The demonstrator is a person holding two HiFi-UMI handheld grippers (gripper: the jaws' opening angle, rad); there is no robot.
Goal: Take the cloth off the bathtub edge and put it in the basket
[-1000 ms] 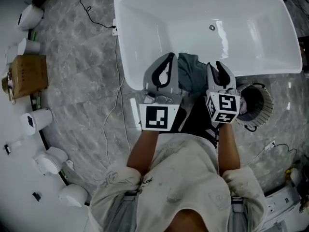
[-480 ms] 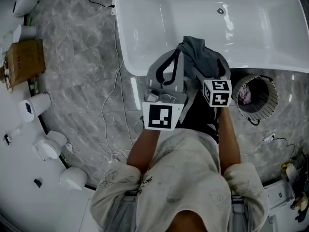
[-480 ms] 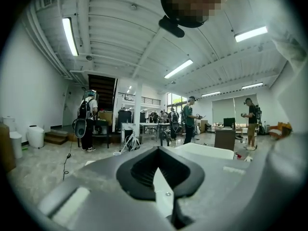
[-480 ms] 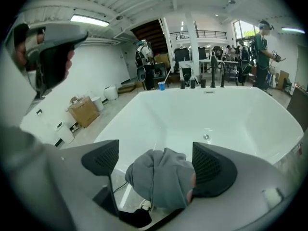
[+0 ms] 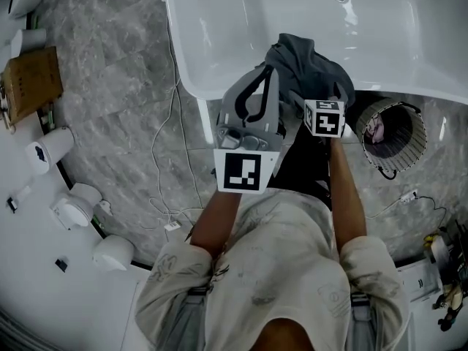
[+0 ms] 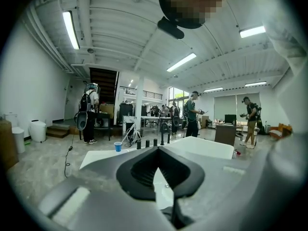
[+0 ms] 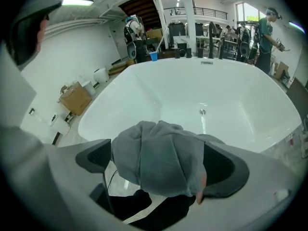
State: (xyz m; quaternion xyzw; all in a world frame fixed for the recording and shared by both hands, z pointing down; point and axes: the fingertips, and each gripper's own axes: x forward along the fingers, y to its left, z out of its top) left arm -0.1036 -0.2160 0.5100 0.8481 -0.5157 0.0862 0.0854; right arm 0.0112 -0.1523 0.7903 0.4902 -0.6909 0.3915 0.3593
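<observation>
Grey marble floor (image 5: pixel 117 108), white bathtub (image 5: pixel 219 28) across top of head view. Cloth (image 5: pixel 311 68) lay bunched on the tub's near rim, upper centre, between the right tool's (image 7: pixel 159 155) jaws. These had just been opening and stood spread wide, not pinching it. Left tool (image 6: pixel 156 149): jaw tips together, nothing held. Basket (image 5: pixel 398 134) on the floor, right of the cloth.

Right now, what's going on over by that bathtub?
A person stands at the white bathtub with tongs in each hand. The right tongs have just been opening and now stand wide around the grey cloth bunched on the tub's near edge, not gripping it. The left tongs are shut and empty beside it. The wire basket waits on the floor to the person's right.
</observation>
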